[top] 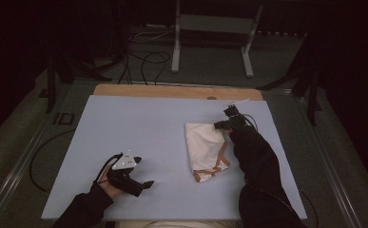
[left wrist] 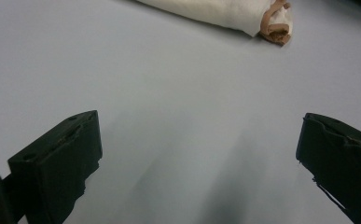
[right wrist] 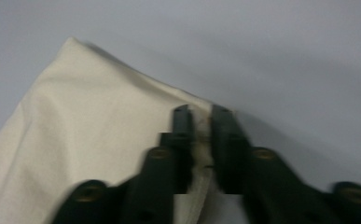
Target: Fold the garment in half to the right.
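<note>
The place looked like a lab or recording studio set up for handling trials, not a home. A pale blue worktop [top: 139,142] lay over a wooden board [top: 172,91] in a dim room hung with dark drapes [top: 10,57]. Black cables [top: 146,61] trailed loosely across the grey carpeted floor [top: 210,71] behind it, beside the legs of a grey metal stand [top: 212,28]. Metal rails [top: 17,171] ran along the worktop's sides.

High view looks down from above; both gripper views sit low, sharing the cloth [top: 205,145].
</note>
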{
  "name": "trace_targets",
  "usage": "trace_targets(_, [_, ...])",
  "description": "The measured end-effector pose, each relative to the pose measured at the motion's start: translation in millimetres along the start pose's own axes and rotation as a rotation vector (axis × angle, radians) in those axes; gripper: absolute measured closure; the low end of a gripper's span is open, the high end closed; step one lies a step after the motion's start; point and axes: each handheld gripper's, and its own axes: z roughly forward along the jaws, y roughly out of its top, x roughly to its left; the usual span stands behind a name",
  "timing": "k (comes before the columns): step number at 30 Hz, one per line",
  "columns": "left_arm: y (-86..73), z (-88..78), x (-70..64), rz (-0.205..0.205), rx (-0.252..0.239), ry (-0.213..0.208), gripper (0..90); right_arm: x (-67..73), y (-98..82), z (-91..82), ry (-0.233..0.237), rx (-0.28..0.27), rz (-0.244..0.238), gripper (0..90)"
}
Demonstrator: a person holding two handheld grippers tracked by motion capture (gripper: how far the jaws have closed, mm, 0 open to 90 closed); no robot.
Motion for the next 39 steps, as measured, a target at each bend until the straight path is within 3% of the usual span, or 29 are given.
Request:
trace_targets(6, [-0.4,-0.7,-0.2,-0.002,-0.003,0.001,0.6,5.5,3.5,-16.6,-0.022,-0.119,-0.040,87.8])
trace_targets(9, [-0.3,-0.8,-0.3,-0.003,-0.003,0.003,0.6,5.1,8.2,-22.7,-0.048,-0.142,-0.044,87.7])
trace_targets(21, [0.4,-0.9,-0.8,0.018,-0.003,0.024,0.6,0.2,2.5,0.9,-0.133,-0.033,-0.029,87.4])
trace_targets(30, [-1.2,-3.5,1.3,0.016,-0.010,0.039,0.6,-3.2,-4.5,8.1,-0.150,-0.008,-0.020,86.4])
trace_targets(36, [-1.2,-8.2,3.0,0.019,-0.018,0.050,0.4,-2.9,-3.9,1.9,-0.150,-0.037,-0.004,69.3])
trace_targets(39, [-1.3,-11.1,5.0,0.017,-0.025,0.051,0.4,-1.3,-2.0,-4.1,-0.117,-0.046,-0.005,50.7])
